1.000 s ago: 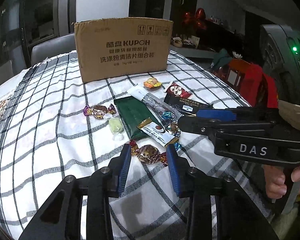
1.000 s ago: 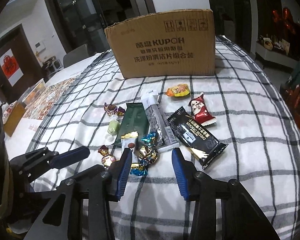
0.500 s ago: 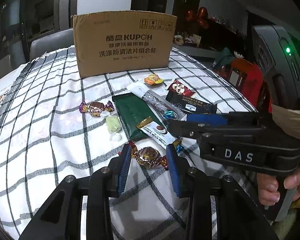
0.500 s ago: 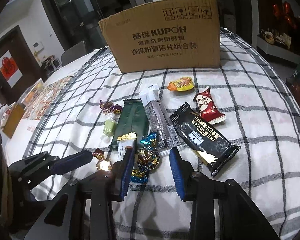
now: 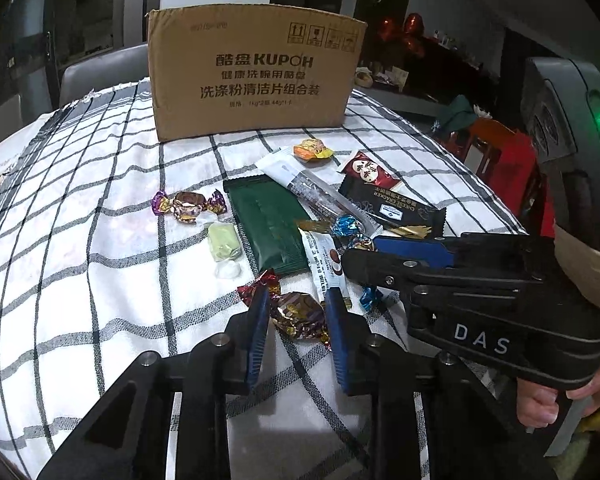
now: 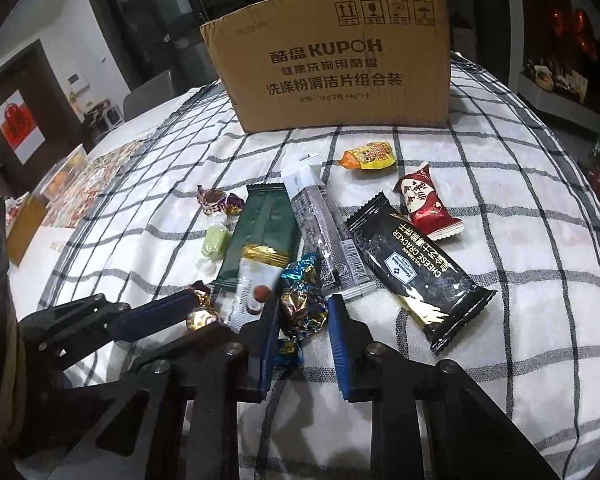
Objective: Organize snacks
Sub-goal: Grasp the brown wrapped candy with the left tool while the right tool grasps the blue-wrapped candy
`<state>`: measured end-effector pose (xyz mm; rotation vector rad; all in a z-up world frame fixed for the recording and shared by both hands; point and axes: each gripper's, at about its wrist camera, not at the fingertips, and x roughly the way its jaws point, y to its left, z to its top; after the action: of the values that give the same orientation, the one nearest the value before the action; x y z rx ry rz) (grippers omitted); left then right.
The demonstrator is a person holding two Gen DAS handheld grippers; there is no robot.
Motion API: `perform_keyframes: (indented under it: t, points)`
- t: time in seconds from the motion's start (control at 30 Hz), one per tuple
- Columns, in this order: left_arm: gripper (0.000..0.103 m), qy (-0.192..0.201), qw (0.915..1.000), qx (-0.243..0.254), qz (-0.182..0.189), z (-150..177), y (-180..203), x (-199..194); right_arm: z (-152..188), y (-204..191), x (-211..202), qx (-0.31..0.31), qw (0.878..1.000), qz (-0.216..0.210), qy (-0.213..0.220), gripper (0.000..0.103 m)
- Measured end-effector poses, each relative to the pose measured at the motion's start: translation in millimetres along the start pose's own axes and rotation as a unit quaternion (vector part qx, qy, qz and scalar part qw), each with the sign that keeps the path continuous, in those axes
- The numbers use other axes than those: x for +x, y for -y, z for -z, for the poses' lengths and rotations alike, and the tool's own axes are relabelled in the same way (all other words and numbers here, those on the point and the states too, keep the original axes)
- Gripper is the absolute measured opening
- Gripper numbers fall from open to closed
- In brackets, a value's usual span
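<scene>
- Left gripper [image 5: 298, 312]: jaws spread, straddling a red-and-gold foil candy [image 5: 298, 314]; the blue pads sit just beside its body on either side, and contact cannot be confirmed.
- Right gripper [image 6: 302, 318]: jaws spread around a blue-and-gold foil candy [image 6: 302, 306]; the left pad lies close against it, a gap shows at the right pad.
- Red-and-gold foil candy: round body, brown and gold print, crimped red twist ends; lies on the cloth at the near edge of the snack cluster.
- Blue-and-gold foil candy: crumpled gold middle, bright blue twist ends; lies just beside the white sachet.
- White sachet [image 6: 256, 292]: narrow, gold top band, brown round picture; overlaps the lower end of the green packet.
- Green packet [image 5: 270, 226]: dark, flat, oblong, crimped ends; middle of the cluster.
- Grey-and-white stick pack [image 6: 324, 234]: long, barcode at its near end; between the green packet and the cracker pack.
- Cheese cracker pack [image 6: 416, 268]: black, gold trim, white lettering; right of the stick pack.
- Red wrapped sweet [image 6: 424, 200]: white heart-shaped label; touching the far end of the cracker pack.
- Orange-and-yellow sweet [image 6: 370, 156]: near the box front.
- Purple-and-gold candy [image 5: 188, 206] and pale green candy [image 5: 224, 242]: left of the green packet.
- Cardboard box [image 5: 252, 76]: brown, printed KUPOH; upright at the far end of the checked tablecloth [image 5: 80, 280].
</scene>
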<state>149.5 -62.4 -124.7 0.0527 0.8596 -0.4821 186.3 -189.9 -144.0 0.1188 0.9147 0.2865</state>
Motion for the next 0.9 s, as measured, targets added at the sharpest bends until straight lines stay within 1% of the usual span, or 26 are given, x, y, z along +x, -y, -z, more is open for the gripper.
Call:
perform_keyframes:
  t: [0.07,0.1,0.13,0.2,0.3,0.43,0.53,0.9]
  points:
    - [0.027,0.002,1.0,0.0,0.001,0.0,-0.2,-1.0,0.5,0.5,-0.4,0.004,1.0,-0.003,0.0,0.025]
    - [0.024,0.005,1.0,-0.001,0.0,0.2,-0.5,-2.4,1.4,0.5,-1.4,0.005,1.0,-0.002,0.0,0.025]
    - [0.017,0.009,1.0,-0.002,0.0,-0.3,-0.8,-4.4,1.8,1.0,-2.5,0.004,1.0,0.0,0.001,0.025]
    - [0.015,0.015,0.9999,-0.003,-0.001,-2.4,-1.0,-9.7,3.5,0.9,-6.1,0.005,1.0,0.0,0.002,0.025]
    - [0.014,0.014,0.9999,0.0,-0.003,-2.1,-0.9,-10.6,5.3,-0.8,-11.1,0.001,1.0,0.0,0.004,0.025]
    - [0.014,0.016,0.9998,-0.014,0.004,0.0,-3.1,-12.7,6.5,-2.9,-16.9,0.0,1.0,-0.001,0.008,0.025]
    - [0.014,0.028,0.9995,-0.013,-0.001,-0.7,-1.7,-21.5,6.9,-4.5,-22.9,-0.001,1.0,-0.004,0.013,0.025]
    - [0.013,0.067,0.9976,-0.018,0.004,-10.3,-0.3,-53.4,5.2,-16.8,-41.9,-0.013,0.999,-0.015,0.033,0.025]
